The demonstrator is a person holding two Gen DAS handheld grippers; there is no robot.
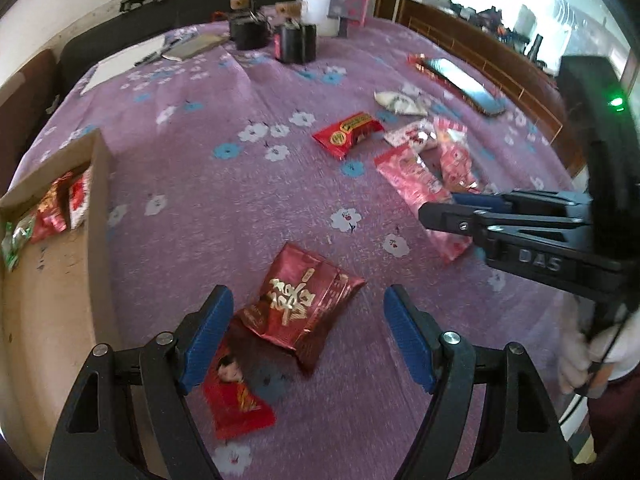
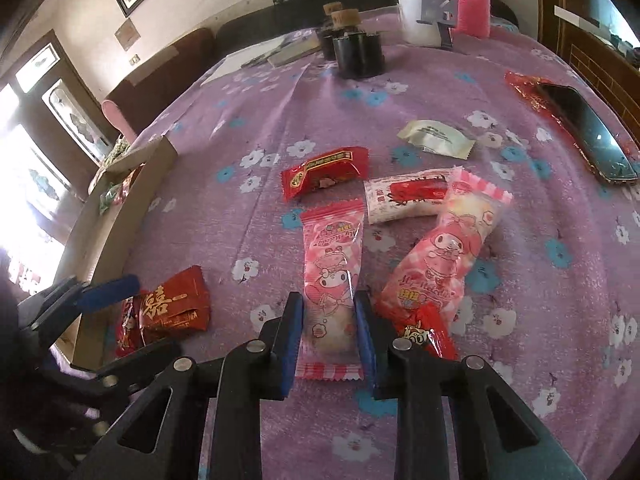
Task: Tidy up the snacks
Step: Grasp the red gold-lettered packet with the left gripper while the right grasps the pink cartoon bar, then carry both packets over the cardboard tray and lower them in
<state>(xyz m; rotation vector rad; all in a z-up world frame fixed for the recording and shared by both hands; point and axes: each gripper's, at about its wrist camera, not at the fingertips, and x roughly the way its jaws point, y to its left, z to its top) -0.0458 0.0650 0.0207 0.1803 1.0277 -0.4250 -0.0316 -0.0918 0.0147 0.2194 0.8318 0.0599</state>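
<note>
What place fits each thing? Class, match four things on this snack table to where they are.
Things:
1. phone
2. pink cartoon packet
3. gold-lettered red packet
4. green packet

Places:
A. in the cardboard box
B. between the right claw's pads
C. on a red wrapper
D. in front of the open left claw

Pairs: 1-C, 2-B, 3-D, 4-A

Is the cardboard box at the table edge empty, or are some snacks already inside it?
Not empty. The cardboard box holds a few snack packets in red and green wrappers at one end; the rest of its floor is bare.
</note>
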